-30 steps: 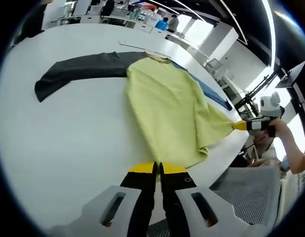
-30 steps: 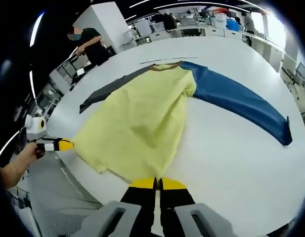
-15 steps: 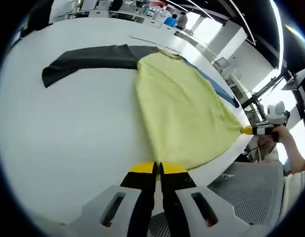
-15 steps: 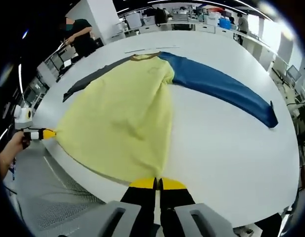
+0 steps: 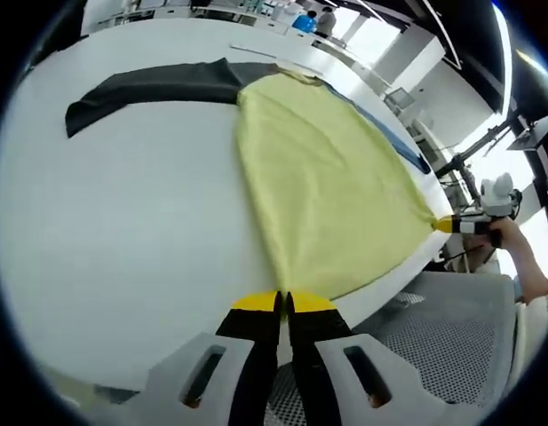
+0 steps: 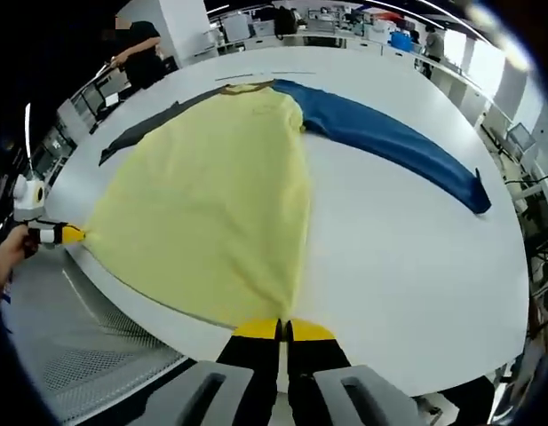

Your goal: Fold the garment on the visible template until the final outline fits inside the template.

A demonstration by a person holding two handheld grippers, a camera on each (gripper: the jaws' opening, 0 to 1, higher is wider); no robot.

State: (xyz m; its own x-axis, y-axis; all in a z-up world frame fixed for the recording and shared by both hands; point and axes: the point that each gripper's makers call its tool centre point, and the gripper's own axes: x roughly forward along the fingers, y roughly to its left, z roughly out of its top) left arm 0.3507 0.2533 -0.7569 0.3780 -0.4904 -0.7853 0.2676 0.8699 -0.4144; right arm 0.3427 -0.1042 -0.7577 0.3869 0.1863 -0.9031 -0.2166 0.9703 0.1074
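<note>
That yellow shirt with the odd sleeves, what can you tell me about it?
The long-sleeved garment with a pale yellow body looks like soft knit cloth and has a brownish collar, one dark grey sleeve and one blue sleeve. It lies spread on the white table, sleeves stretched out to either side. Its hem is pulled taut over the table's near edge, one bottom corner pinched in the left gripper, the other in the right gripper.
</note>
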